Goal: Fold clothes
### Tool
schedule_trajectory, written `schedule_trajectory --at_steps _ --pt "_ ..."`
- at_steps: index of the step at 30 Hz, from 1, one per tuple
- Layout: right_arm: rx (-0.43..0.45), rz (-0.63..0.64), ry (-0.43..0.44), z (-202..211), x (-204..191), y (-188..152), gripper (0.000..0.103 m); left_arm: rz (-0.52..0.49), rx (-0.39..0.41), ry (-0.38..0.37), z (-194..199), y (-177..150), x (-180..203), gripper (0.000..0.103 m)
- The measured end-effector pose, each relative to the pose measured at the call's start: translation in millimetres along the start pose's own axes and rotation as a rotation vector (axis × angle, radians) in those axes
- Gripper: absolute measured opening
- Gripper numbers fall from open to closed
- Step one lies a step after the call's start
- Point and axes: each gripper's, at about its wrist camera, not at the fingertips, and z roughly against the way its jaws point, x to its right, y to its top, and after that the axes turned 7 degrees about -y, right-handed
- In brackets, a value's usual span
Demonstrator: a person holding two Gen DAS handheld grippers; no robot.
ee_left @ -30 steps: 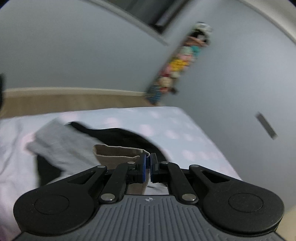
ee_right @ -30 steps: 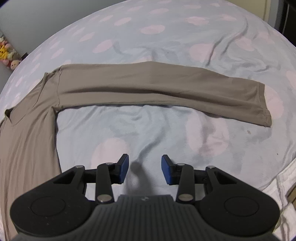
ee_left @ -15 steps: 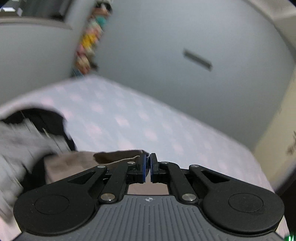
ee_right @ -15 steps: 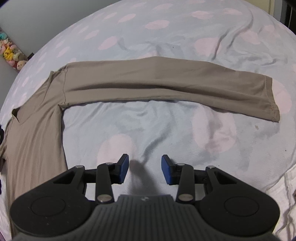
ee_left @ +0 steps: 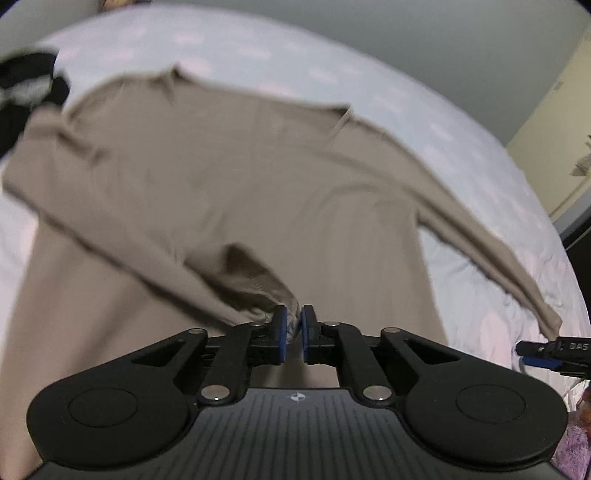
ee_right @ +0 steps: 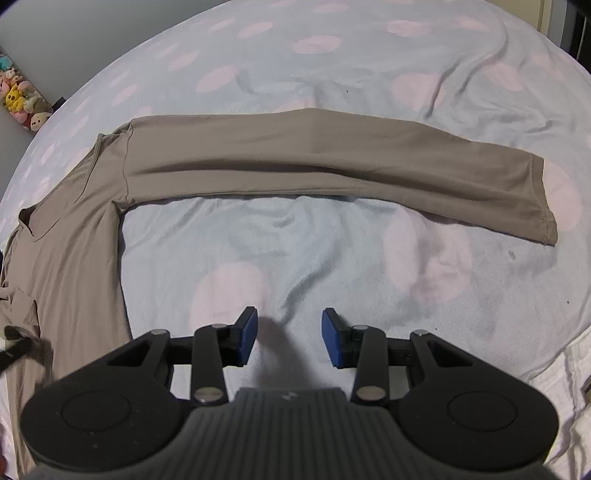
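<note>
Closest in the left wrist view, the left hand-held gripper (ee_left: 294, 329) has the cuff end of a sleeve (ee_left: 258, 291) between its blue pads (ee_left: 280, 332); its jaws are opening, a narrow gap showing, and the cloth still bunches between them without being clearly pinched. That sleeve is drawn diagonally across the body of the tan long-sleeved shirt (ee_left: 229, 177), which lies spread on the bed (ee_left: 491, 280). The shirt's other sleeve (ee_right: 332, 162) stretches out flat to the side, its cuff near the right hand-held gripper (ee_right: 289, 334). This one hangs over bare sheet with its jaws about half open and nothing between them, well short of the sleeve. The bed cover is pale blue with pink dots and lightly wrinkled. Farther off in the left view, a dark garment (ee_left: 22, 85) sits beside the shirt's shoulder. At the far left edge of the right view, a row of plush toys (ee_right: 20, 99) stands against the grey wall (ee_right: 74, 33).
</note>
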Motion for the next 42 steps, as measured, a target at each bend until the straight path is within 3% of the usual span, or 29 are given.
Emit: schedule_trajectory --at_steps 2,5,8,10,13,19,23,28,33,37,42 --pt "-0.002 0.005 -0.004 0 -1 0 0.042 0.025 -0.016 -0.008 1 -5 -2 0.024" --pt "-0.003 0.014 -0.015 1 -2 1 0.042 0.044 -0.004 -0.031 10 -9 -3 0.049" --pt "0.002 0.021 -0.016 3 -4 2 0.043 0.005 0.015 -0.046 27 -7 0 0.051" --pt "0.024 0.041 0.010 9 -9 3 0.050 -0.043 0.023 -0.053 41 -3 4 0.052" --pt "0.103 0.098 0.025 25 -26 3 0.066 -0.120 0.079 0.005 62 5 7 0.057" --pt "0.233 0.250 0.133 47 -84 -10 0.076 -0.157 0.146 0.107 84 12 2 0.059" --pt "0.322 0.384 0.239 58 -124 -25 0.076 -0.145 0.165 0.136 98 15 -15 0.059" --pt "0.356 0.540 0.332 63 -166 -40 0.076 -0.125 0.182 0.172 113 26 -46 0.059" --pt "0.328 0.685 0.333 53 -205 -49 0.073 -0.135 0.241 0.271 112 34 -73 0.059" --pt "0.320 0.790 0.307 44 -239 -57 0.061 -0.159 0.258 0.305 99 30 -86 0.059" --pt "0.343 0.898 0.282 35 -275 -65 0.050 -0.179 0.201 0.279 86 30 -99 0.059"
